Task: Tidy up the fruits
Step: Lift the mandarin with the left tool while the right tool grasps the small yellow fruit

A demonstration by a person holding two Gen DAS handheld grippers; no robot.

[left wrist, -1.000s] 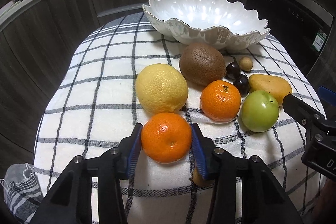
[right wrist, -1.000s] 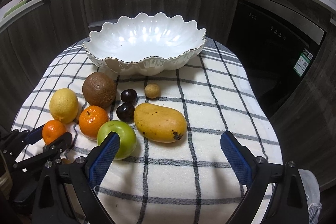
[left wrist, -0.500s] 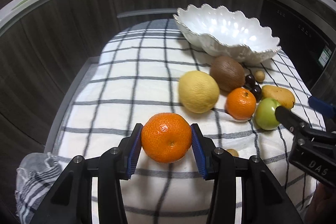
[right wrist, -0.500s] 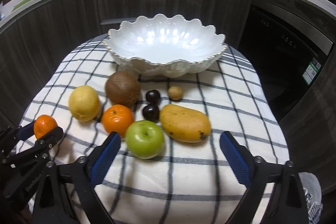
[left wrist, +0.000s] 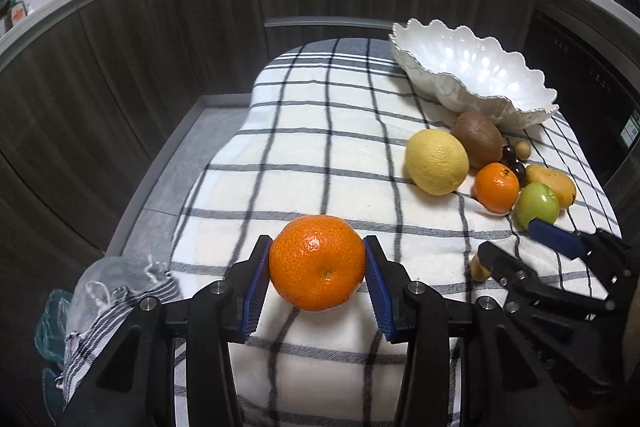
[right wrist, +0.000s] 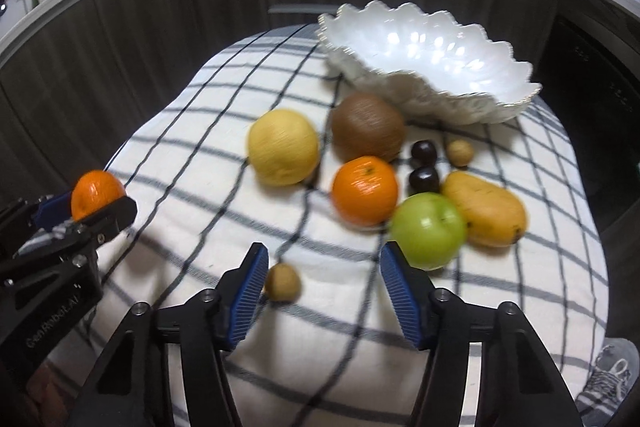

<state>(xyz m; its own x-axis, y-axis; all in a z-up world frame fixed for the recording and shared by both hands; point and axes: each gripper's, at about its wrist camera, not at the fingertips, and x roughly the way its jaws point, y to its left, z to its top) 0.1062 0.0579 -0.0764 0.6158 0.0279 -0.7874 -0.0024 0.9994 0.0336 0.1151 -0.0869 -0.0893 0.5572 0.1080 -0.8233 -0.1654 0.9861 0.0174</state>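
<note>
The left tool (left wrist: pixel 317 281) is clamped on a tangerine (left wrist: pixel 317 264), its two blue pads pressed against the fruit's sides and the fruit lifted clear of the checked cloth (left wrist: pixel 320 131) that covers the desk. From the right wrist view the same tangerine (right wrist: pixel 96 193) shows only as an orange dome behind the left tool's black finger, far off to the right tool's left.

The right tool (right wrist: pixel 322 293) has its fingers apart with nothing between the pads. A small brown fruit (right wrist: pixel 282 282) lies on the cloth just beside its left pad, and a green apple (right wrist: pixel 427 229) sits just ahead of its right pad. The left wrist view shows that small brown fruit (left wrist: pixel 479 267) only partly, tucked behind the right tool's finger.

Ahead of the right tool lie a second tangerine (right wrist: pixel 365 190), a lemon (right wrist: pixel 283 147), a brown kiwi (right wrist: pixel 367 127), two dark cherries (right wrist: pixel 423 165), a small tan nut-like fruit (right wrist: pixel 460 152) and a mango (right wrist: pixel 486 209). Beyond them, at the far right, stands a white scalloped bowl (right wrist: pixel 424 99). This view is blurred.

The left wrist view holds the whole group off to the left tool's right, with the bowl (left wrist: pixel 472 95) farthest. Only it shows a bunched striped towel (left wrist: pixel 116 295) by the left tool's left finger and the grey ledge (left wrist: pixel 192 155) beside the cloth.
</note>
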